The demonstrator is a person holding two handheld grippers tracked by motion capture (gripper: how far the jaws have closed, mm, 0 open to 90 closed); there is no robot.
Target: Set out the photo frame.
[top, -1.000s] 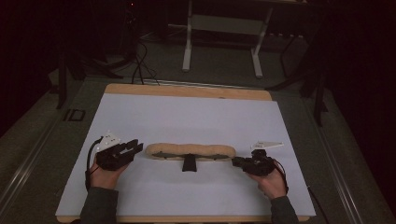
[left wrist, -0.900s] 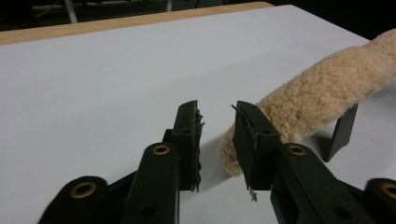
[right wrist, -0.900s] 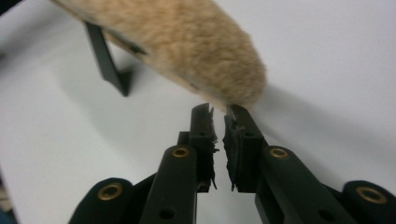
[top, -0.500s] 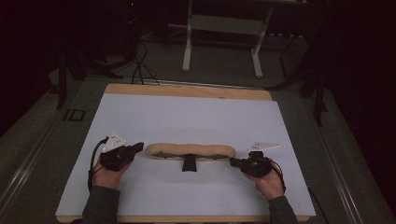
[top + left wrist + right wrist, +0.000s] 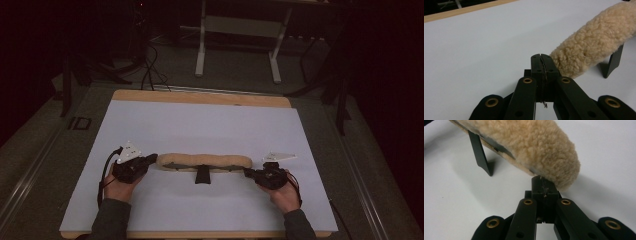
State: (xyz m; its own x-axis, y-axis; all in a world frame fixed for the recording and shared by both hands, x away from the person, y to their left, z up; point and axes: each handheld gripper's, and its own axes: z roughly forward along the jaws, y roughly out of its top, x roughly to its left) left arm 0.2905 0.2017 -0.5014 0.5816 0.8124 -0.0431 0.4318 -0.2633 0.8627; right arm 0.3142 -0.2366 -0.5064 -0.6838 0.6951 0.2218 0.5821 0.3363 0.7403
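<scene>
Fleece roll [image 5: 205, 161] lies lengthwise on the white surface [image 5: 200, 125], a black strap [image 5: 202, 175] hanging from its middle toward me. My left gripper [image 5: 150, 159] sits at the roll's left end, jaws pressed together with nothing visibly between them. My right gripper [image 5: 248, 172] sits at the roll's right end, jaws likewise closed tight, tip just beside the fleece.

Both grippers just clamped down: the left gripper [image 5: 150, 160] at lower left and the right gripper [image 5: 248, 173] at lower right went from parted jaws to fully closed, each at an end of the fleece pad [image 5: 205, 161].
</scene>
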